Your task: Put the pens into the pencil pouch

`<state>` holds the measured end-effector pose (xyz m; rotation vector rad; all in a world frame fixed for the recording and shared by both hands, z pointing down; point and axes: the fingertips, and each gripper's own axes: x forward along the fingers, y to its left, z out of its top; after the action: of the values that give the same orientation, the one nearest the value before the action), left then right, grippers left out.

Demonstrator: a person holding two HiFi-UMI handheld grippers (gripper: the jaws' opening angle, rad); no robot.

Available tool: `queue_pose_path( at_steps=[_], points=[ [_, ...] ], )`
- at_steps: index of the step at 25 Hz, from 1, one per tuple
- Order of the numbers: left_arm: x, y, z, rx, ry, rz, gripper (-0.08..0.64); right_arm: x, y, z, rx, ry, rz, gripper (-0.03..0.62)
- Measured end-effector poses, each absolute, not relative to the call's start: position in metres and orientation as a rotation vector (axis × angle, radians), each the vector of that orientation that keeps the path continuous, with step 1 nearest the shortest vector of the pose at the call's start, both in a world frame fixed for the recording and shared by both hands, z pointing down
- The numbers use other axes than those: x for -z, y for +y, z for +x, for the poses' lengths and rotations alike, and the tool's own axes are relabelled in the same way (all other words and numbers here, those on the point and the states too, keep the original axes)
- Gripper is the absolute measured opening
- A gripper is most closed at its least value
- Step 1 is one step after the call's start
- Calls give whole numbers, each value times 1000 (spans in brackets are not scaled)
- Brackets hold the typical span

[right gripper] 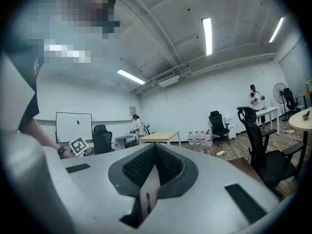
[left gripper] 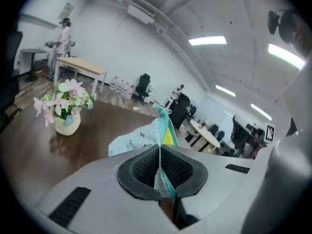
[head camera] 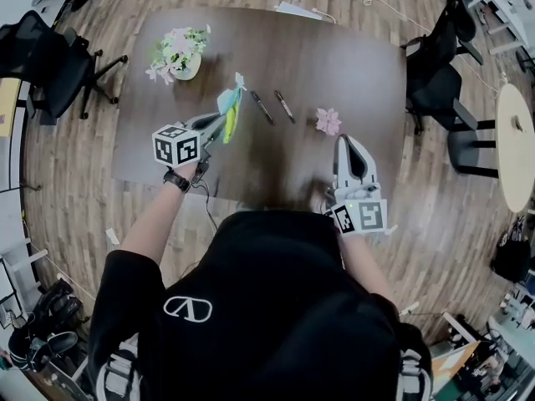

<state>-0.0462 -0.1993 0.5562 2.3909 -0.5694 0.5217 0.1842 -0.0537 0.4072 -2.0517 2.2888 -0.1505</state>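
The pencil pouch point(head camera: 230, 105), pale blue and white with a yellow panel and a teal zip, hangs above the brown table point(head camera: 351, 73). My left gripper point(head camera: 224, 126) is shut on its edge. In the left gripper view the pouch point(left gripper: 141, 139) stands out past the closed left gripper point(left gripper: 160, 152), with the zip pull at the far tip. Two dark pens point(head camera: 262, 107) point(head camera: 285, 106) lie side by side on the table, just right of the pouch. My right gripper point(head camera: 343, 140) is held near the table's front edge, shut and empty; the right gripper point(right gripper: 155, 152) points level across the room.
A vase of flowers point(head camera: 178, 53) point(left gripper: 66, 106) stands at the table's far left. A pink paper flower point(head camera: 328, 121) lies right of the pens. Black office chairs point(head camera: 50, 65) point(head camera: 439, 65) flank the table, and a sheet of paper point(head camera: 297, 10) rests at its far edge.
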Motion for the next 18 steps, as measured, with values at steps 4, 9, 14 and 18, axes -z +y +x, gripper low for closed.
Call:
queue_pose_path(
  at_steps=[4, 9, 14, 18],
  points=[
    [-526, -195, -55, -255, -713, 2261, 11, -408, -56, 182, 150, 2294, -2034, -2],
    [-508, -190, -59, -90, -793, 2193, 11, -407, -62, 178, 140, 2318, -2007, -2],
    [-501, -187, -56, -40, -792, 2180, 11, -402, -67, 174, 116, 2339, -1988, -2],
    [-502, -185, -55, -25, -781, 2166, 11, -397, -69, 171, 80, 2359, -1981, -2]
  ],
)
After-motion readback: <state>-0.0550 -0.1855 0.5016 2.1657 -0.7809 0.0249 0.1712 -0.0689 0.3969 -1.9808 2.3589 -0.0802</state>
